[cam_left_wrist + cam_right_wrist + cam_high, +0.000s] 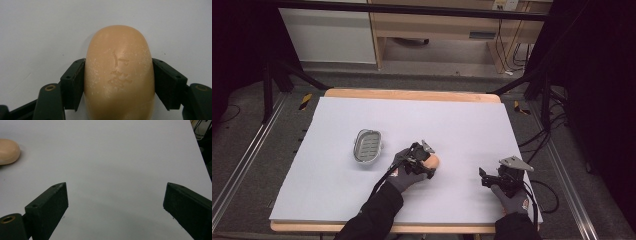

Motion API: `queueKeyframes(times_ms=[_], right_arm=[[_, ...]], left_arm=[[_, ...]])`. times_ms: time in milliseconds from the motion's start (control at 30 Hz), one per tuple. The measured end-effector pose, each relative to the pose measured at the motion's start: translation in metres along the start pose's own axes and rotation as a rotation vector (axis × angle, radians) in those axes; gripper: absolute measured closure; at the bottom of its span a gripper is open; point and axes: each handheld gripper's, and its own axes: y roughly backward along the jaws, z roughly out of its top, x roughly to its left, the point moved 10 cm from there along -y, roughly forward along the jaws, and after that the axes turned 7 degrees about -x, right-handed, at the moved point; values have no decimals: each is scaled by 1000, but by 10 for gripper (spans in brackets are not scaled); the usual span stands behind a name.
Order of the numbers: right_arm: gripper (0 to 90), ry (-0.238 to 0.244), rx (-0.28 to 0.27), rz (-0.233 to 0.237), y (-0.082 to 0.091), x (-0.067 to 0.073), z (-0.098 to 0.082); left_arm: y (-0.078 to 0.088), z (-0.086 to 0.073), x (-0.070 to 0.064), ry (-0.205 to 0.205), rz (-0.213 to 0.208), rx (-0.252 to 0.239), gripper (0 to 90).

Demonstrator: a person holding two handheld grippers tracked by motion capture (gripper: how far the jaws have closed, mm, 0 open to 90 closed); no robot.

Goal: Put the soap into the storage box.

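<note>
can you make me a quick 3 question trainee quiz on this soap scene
1. True or false: the left gripper has its jaws closed on the soap bar.
2. The soap dish lies to which side of the soap bar in the high view? A) left B) right C) behind it, by the far edge
3. Fill in: the right gripper has its jaws ____ with nothing between them.

Key
1. True; both jaws press the bar's sides.
2. A
3. open, above the white table cover.

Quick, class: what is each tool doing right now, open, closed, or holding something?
Left tool: closed on the soap bar.
Right tool: open, holding nothing.
</note>
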Motion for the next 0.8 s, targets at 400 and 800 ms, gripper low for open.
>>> queueKeyframes(times_ms=[400, 800], right_arm=[[60, -1, -2, -8, 1, -1, 1], [59, 1, -4, -6, 1, -1, 1]], left_arm=[[3, 2, -1, -25, 34, 4, 322], [38, 13, -1, 4, 21, -82, 322]])
